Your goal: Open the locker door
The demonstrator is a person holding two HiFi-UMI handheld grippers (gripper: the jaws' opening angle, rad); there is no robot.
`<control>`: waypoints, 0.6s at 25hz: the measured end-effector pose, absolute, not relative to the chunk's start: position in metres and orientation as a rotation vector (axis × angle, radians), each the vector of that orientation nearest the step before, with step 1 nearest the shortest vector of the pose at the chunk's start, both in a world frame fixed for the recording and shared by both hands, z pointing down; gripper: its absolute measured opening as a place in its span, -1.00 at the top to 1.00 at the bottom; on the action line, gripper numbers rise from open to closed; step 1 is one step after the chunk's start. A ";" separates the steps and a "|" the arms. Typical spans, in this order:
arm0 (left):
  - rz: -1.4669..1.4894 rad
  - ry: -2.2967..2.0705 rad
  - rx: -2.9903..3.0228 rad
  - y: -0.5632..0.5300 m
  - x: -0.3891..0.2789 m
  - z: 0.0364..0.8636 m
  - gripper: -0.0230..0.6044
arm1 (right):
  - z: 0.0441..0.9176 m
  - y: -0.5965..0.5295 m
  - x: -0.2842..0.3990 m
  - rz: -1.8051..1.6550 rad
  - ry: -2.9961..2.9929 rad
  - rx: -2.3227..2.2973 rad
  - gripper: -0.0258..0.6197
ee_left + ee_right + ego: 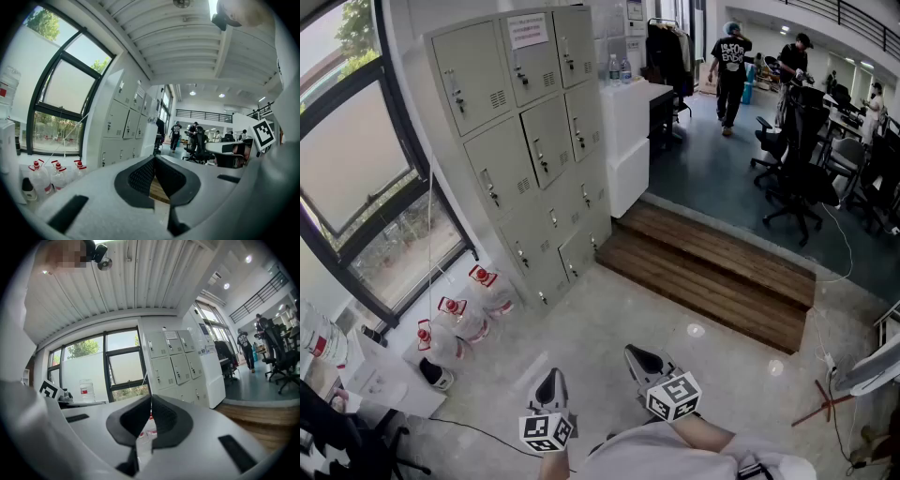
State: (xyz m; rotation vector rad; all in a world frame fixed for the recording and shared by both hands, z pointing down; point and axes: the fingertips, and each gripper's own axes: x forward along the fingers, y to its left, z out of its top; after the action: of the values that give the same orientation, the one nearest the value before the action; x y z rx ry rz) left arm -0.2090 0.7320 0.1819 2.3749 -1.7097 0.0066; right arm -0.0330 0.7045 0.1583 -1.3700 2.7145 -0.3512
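Observation:
A grey bank of lockers point(525, 141) stands against the wall at the upper left of the head view, all its doors closed, each with a small latch handle. It also shows as the lockers point(173, 364) in the right gripper view and the lockers point(126, 124) in the left gripper view, some way off. My left gripper point(549, 382) and right gripper point(641, 357) are held low at the bottom of the head view, well short of the lockers. Both sets of jaws are shut with nothing between them: left gripper point(154, 159), right gripper point(150, 398).
Water bottles with red caps point(459, 319) stand on the floor at the locker's left foot, under a large window point(356, 178). A wooden step point(712, 272) leads to an office floor with black chairs point(802, 178) and a person point(731, 66) walking away. A white cabinet point(628, 141) stands right of the lockers.

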 end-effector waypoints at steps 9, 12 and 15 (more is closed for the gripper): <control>0.017 -1.694 2.391 0.723 -0.201 0.181 0.92 | 0.158 0.692 -0.012 -0.312 2.692 -1.431 0.87; 0.021 -1.691 2.390 0.722 -0.196 0.183 0.92 | 0.160 0.690 -0.007 -0.325 2.683 -1.432 0.87; 0.024 -1.691 2.387 0.720 -0.189 0.184 0.92 | 0.161 0.688 0.000 -0.324 2.677 -1.433 0.87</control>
State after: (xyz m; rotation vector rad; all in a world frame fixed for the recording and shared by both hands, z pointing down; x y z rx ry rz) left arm -0.1890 0.7202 0.1845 2.3867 -1.6913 0.0238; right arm -0.0004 0.6878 0.1612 -1.4326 2.6765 -0.3239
